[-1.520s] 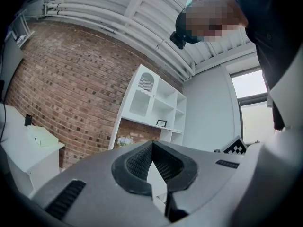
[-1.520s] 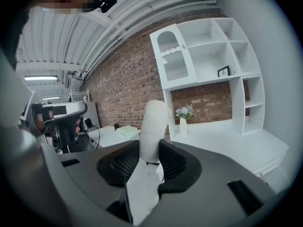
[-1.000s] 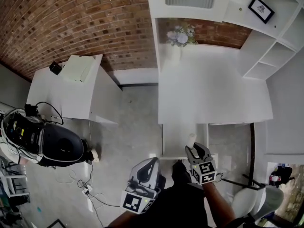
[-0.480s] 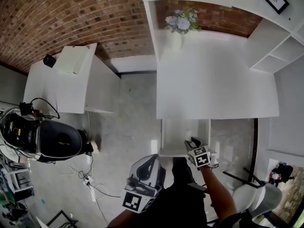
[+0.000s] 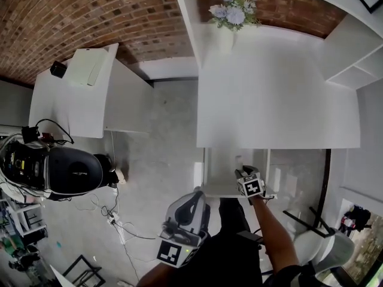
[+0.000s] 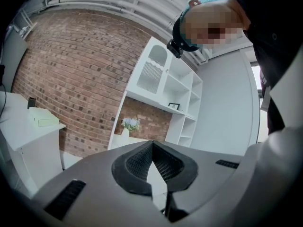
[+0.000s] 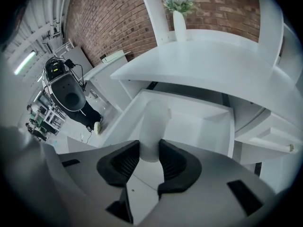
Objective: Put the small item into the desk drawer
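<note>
1. Your right tongs (image 7: 150, 151) are clamped on the small item (image 7: 154, 124), a pale, rounded cylinder. They grip it by its near end, and its far end juts out past the tips over the open drawer (image 7: 201, 126).
2. The drawer stands pulled out from under the near edge of the white surface (image 5: 269, 100), and its floor looks bare. In the head view, your right tongs hang over its right half, close to the front rim.
3. Bring the item down close to the drawer floor before you loosen the grip. It is rounded and will probably roll or bounce if you drop it from a height.
4. Aim for the middle of the drawer, clear of its side walls and of the surface's edge above it.
5. Part the pads only a little, then draw back along the line you came in on so they do not drag the item with them.
6. Your right forearm reaches forward from your body. The wrist is tipped so the tongs point steeply down and away into the drawer.
7. Your left tongs (image 5: 196, 195) are closed on themselves with nothing between them. They sit low by your body, left of the drawer and apart from it, pointing roughly level toward the far wall. Park them there, ready to push the drawer shut if needed.
</note>
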`<state>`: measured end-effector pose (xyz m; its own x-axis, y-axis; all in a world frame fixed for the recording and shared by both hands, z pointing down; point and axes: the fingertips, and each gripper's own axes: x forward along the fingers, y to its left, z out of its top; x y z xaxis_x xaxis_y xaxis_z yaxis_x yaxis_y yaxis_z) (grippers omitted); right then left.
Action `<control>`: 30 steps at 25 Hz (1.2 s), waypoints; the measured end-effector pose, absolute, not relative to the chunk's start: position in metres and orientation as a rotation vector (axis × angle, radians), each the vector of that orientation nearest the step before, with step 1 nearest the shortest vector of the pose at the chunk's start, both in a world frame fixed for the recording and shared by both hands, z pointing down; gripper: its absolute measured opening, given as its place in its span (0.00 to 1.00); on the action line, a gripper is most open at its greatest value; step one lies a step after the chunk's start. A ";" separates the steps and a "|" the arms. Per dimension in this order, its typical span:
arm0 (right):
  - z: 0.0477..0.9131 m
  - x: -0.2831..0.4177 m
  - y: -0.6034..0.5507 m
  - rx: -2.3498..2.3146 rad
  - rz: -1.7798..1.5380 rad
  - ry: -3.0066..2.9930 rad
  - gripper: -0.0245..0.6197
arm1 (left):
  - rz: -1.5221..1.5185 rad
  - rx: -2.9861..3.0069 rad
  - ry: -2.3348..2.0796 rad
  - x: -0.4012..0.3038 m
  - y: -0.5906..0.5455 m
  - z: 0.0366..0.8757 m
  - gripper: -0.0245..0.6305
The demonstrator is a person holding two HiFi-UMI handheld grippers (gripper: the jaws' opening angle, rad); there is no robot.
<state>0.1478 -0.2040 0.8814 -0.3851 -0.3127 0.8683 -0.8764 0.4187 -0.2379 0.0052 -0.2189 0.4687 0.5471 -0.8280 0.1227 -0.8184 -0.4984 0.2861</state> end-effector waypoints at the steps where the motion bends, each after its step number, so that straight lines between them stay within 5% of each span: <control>1: 0.888 0.149 -0.205 0.998 0.936 -1.894 0.26 | -0.042 2.469 -1.365 0.007 -0.222 0.472 0.07; 30: 1.001 0.161 -0.221 0.890 1.078 -1.741 0.26 | 0.069 2.336 -1.422 0.031 -0.266 0.559 0.07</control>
<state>0.1610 -0.2210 1.0007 -0.3583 -0.1209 0.9258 -0.8827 0.3669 -0.2937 0.0311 -0.2664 0.5593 0.4806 -0.8417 0.2461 -0.8615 -0.4006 0.3120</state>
